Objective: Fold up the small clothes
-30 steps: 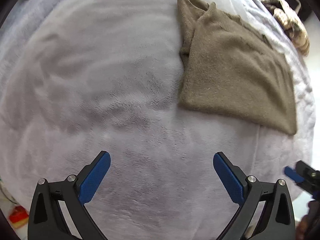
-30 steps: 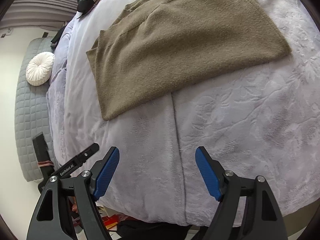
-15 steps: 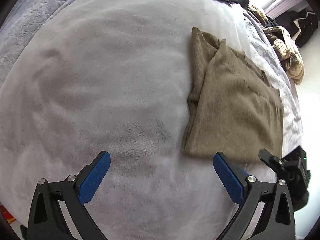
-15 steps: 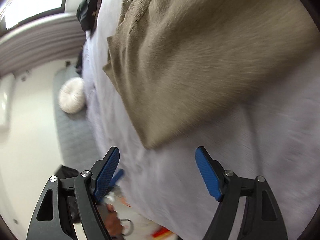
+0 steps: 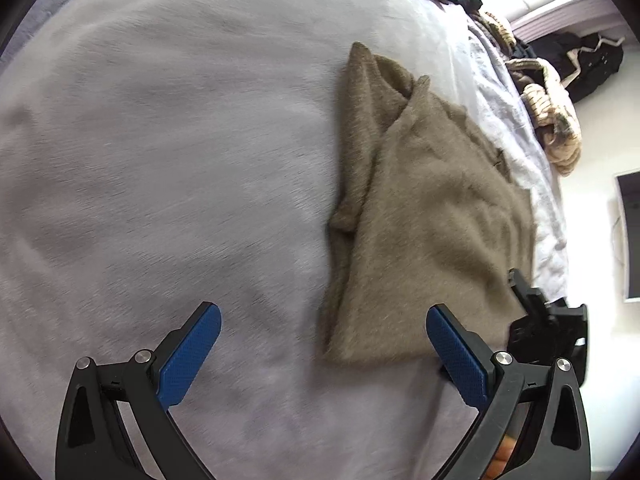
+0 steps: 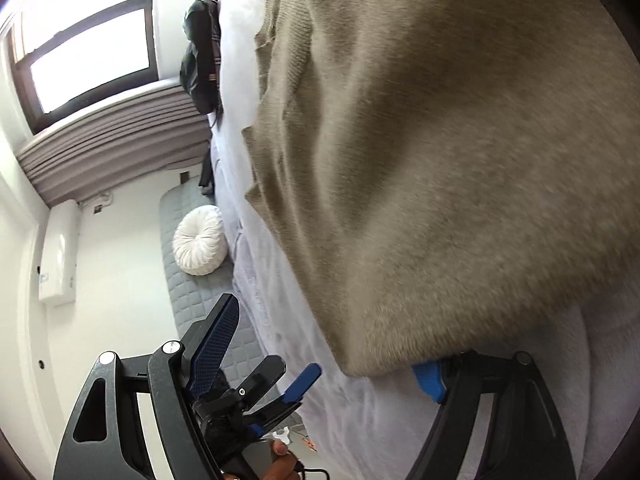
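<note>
Down swings the right gripper (image 6: 332, 344), jaws apart, one finger under the sweater (image 6: 460, 168); left gripper (image 5: 320, 352) hovers, jaws apart, over the bed (image 5: 168, 152).

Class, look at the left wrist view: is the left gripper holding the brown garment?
No. The left gripper stands wide open above the grey blanket, and the brown garment lies flat, unpinched.
</note>
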Demonstrator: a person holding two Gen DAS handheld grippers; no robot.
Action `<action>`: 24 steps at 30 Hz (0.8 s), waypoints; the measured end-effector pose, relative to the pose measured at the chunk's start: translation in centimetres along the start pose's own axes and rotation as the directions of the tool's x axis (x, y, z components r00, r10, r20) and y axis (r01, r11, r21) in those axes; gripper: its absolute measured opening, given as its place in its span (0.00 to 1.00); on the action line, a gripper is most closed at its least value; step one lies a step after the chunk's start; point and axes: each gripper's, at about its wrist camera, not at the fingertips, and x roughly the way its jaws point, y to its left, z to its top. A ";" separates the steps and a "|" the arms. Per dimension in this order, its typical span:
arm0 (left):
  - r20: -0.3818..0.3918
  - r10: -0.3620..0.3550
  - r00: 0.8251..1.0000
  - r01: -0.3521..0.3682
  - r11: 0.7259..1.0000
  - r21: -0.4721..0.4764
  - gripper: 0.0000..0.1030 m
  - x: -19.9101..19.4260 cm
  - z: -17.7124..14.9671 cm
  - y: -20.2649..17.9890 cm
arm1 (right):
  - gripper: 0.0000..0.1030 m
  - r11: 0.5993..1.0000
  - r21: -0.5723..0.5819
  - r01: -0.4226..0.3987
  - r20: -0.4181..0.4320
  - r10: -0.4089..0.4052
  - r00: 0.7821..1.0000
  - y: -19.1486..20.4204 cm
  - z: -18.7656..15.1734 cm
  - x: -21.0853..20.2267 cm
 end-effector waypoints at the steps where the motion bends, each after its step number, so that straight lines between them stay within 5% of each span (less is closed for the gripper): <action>1: -0.009 -0.029 1.000 0.029 1.000 -0.009 1.00 0.4 0.5 -0.1 | 0.72 1.000 0.027 -0.003 -0.001 0.003 1.000 -0.2 0.2 0.3; 4: -0.025 -0.090 0.996 0.089 0.995 -0.035 1.00 1.4 1.7 -0.5 | 0.10 0.996 0.085 0.004 -0.021 -0.002 1.000 -0.8 0.9 1.1; 9: -0.056 -0.230 0.972 0.224 0.969 -0.103 1.00 3.6 3.7 -0.8 | 0.09 0.996 -0.003 -0.087 -0.031 0.086 0.996 2.3 1.8 0.1; 15: -0.091 -0.421 0.903 0.397 0.896 -0.199 1.00 7.3 6.8 -1.8 | 0.09 0.990 -0.066 -0.126 -0.063 0.122 0.990 5.0 2.7 -0.5; 18: -0.110 -0.460 0.881 0.442 0.883 -0.156 1.00 8.0 8.1 -4.2 | 0.09 0.992 -0.085 -0.097 -0.087 0.089 0.992 5.2 2.7 0.1; 22: -0.139 -0.356 0.924 0.356 0.934 -0.027 0.99 8.6 8.5 -7.9 | 0.09 0.994 -0.110 -0.017 -0.148 0.001 0.989 4.4 2.1 0.8; 24: -0.129 -0.304 0.944 0.307 0.952 0.000 0.85 8.9 8.3 -8.5 | 0.11 0.989 -0.129 0.065 -0.200 -0.090 0.976 3.9 1.6 1.3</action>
